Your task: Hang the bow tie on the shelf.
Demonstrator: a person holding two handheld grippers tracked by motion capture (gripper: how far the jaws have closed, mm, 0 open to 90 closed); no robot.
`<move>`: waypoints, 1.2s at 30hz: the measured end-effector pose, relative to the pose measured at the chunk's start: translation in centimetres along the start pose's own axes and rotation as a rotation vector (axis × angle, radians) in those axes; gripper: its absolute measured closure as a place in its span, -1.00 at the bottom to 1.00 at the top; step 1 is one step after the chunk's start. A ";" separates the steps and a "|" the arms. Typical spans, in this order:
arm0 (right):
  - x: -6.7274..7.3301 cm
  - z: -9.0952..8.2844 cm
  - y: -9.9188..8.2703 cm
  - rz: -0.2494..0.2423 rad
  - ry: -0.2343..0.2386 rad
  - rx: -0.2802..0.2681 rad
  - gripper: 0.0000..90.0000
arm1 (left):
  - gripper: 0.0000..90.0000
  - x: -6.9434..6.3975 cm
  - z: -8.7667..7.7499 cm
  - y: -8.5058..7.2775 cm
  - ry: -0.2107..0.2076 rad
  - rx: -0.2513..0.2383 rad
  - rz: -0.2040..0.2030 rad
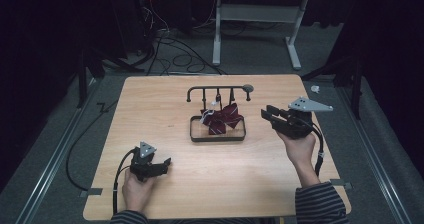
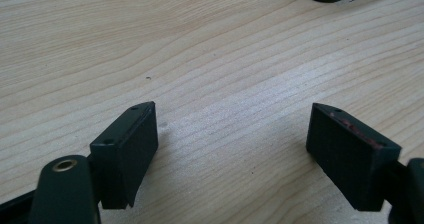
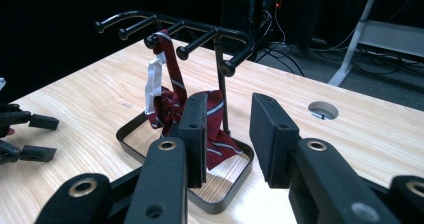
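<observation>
Right gripper (image 1: 268,114) raised, left gripper (image 1: 162,165) low.

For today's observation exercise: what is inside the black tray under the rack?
Inside the tray lies the lower part of a maroon striped tie hanging from the rack. The tie and the right gripper cover part of its floor.

High view overhead; gripper views near table (image 1: 150,184).

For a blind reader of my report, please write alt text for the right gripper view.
A dark red striped bow tie hangs by its strap from a black metal hook rack with a tray base, on a light wooden table. The open right hand-held gripper points at it from close by.
</observation>
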State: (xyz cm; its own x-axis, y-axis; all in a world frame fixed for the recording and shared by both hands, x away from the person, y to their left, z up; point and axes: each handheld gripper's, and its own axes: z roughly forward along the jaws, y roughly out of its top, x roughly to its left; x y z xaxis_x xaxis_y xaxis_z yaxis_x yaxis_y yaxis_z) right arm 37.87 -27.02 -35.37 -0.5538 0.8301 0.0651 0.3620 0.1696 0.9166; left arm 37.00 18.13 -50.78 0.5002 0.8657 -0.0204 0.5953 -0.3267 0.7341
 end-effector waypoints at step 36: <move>-0.3 -3.4 -5.0 0.093 -0.003 -0.023 0.55 | -0.53 0.0 0.0 0.0 0.001 0.000 0.001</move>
State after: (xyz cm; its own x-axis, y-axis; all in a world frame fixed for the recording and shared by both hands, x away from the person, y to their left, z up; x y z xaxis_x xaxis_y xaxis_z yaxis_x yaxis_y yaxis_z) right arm 33.69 -29.91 -38.66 -0.5163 0.8434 0.1486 0.3943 0.0800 0.9155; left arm 37.01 18.13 -50.78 0.5005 0.8655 -0.0192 0.5947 -0.3276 0.7342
